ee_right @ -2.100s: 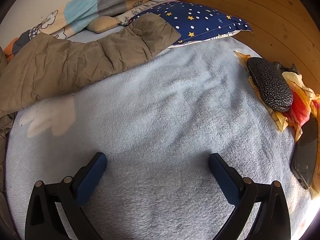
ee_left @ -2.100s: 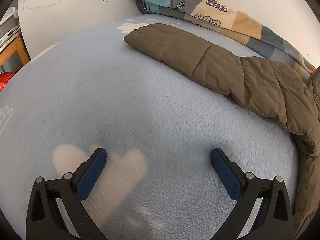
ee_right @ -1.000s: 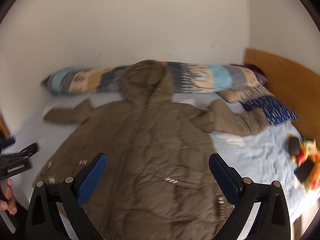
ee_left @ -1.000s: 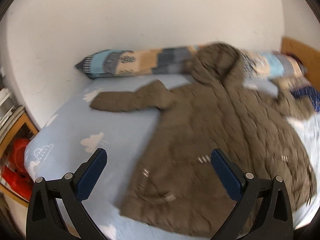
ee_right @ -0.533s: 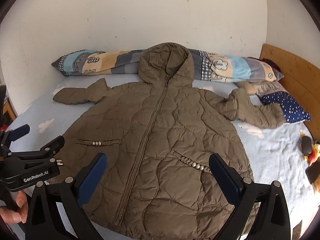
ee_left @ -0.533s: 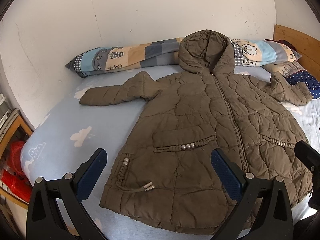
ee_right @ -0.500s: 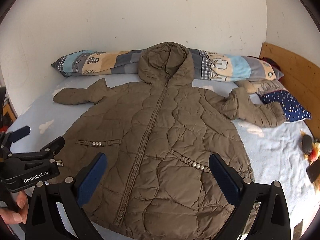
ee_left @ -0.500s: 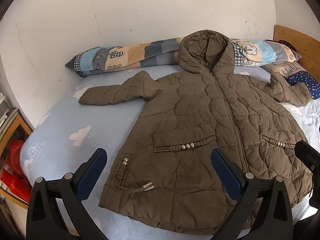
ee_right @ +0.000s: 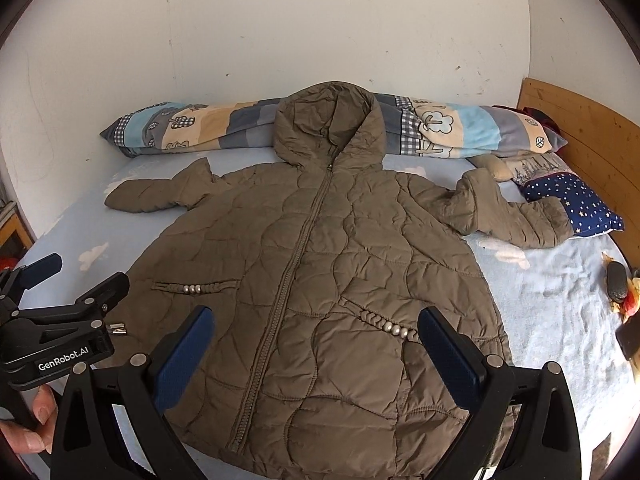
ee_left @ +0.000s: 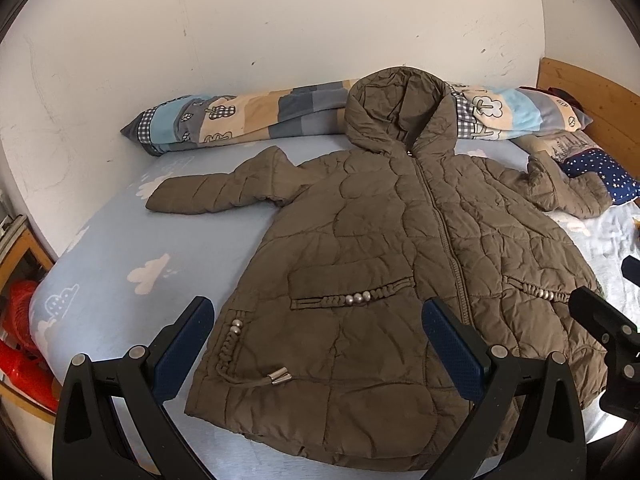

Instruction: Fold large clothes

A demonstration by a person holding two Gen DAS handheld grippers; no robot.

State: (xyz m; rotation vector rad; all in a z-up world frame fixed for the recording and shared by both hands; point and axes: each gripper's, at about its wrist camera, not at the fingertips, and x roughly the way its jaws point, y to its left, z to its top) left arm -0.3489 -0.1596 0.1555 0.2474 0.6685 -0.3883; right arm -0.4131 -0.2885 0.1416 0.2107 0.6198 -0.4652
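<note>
Item: brown quilted hooded coat, zipped, front up, spread flat across the centre of the frame on the pale blue bed, both sleeves out to the sides, hood resting on the long patchwork pillow at the wall. My left claw hangs above the coat's lower left hem, wide apart and empty. My right claw hangs above the lower front, likewise spread, gripping nothing. Starred navy pillow, upper right, under one cuff.
</note>
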